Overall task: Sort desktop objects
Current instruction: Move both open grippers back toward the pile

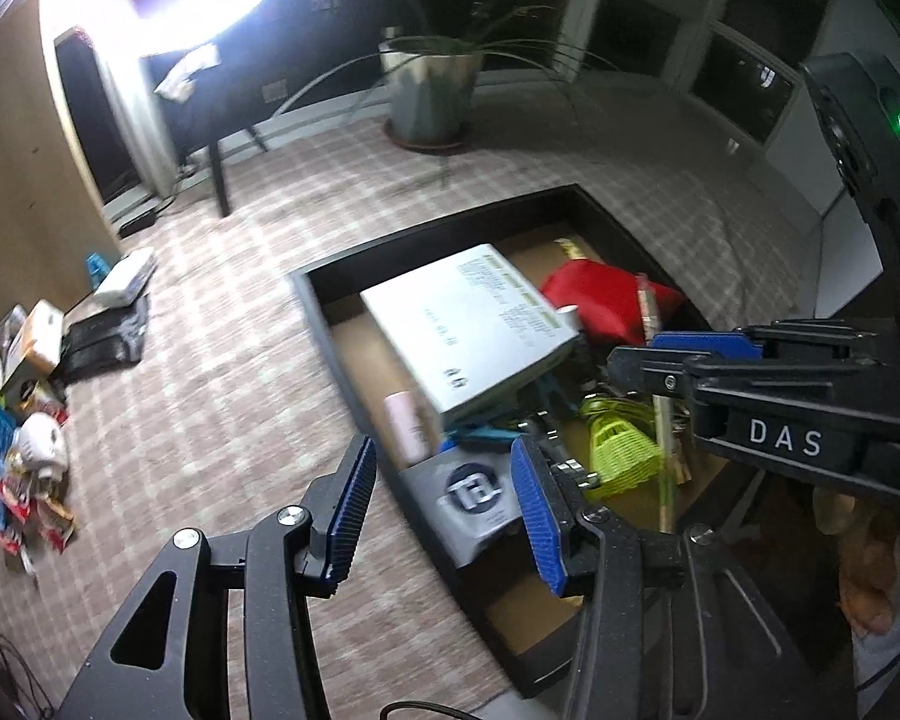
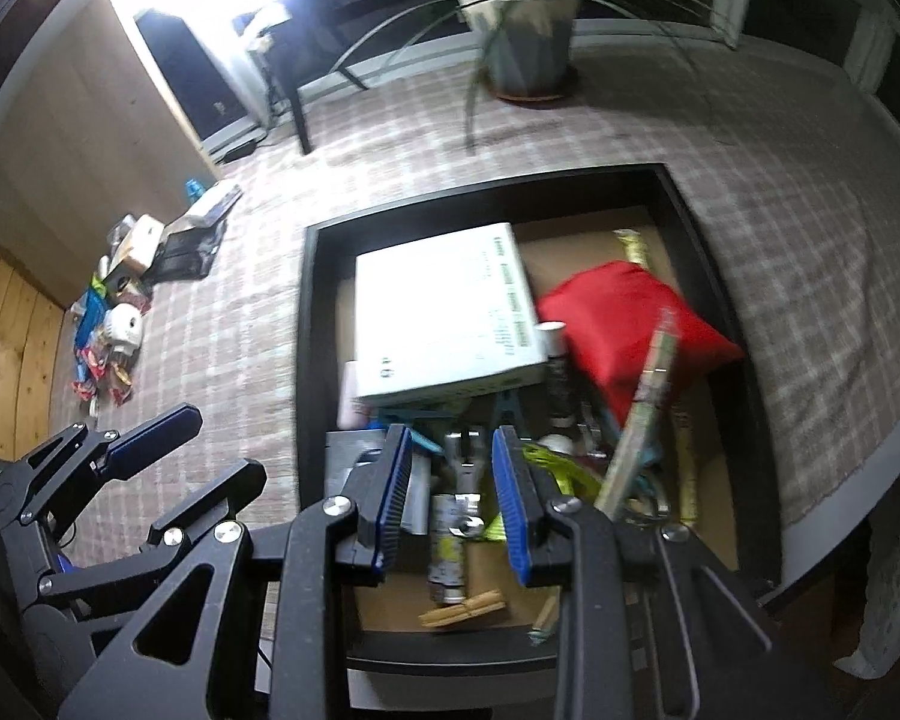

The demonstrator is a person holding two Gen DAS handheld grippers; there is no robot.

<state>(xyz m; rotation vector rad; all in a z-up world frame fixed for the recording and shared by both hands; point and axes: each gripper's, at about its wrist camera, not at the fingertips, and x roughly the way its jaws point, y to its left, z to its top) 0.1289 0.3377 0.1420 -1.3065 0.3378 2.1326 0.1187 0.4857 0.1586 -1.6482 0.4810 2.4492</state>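
Right wrist view: nearest, the right tongs (image 2: pixel 452 507) stand part open and empty above the black tray (image 2: pixel 312 324), like the left tongs (image 1: pixel 444 501) at its near edge. The tray already holds a white box (image 2: pixel 444 312), a red pouch (image 2: pixel 624 324) and smaller clutter. Farther left, a pile of small things (image 1: pixel 24 468) lies unsorted on the checked desk (image 1: pixel 210 360), so much seems left.

One black tray (image 2: pixel 306 312) holds one big white box (image 2: pixel 438 306), one red bag (image 2: pixel 624 318) and one pink tube (image 1: pixel 407 426). One potted plant (image 2: pixel 528 42) stands apart. Two tongs: left tongs (image 1: pixel 444 504), right tongs (image 2: pixel 453 498).
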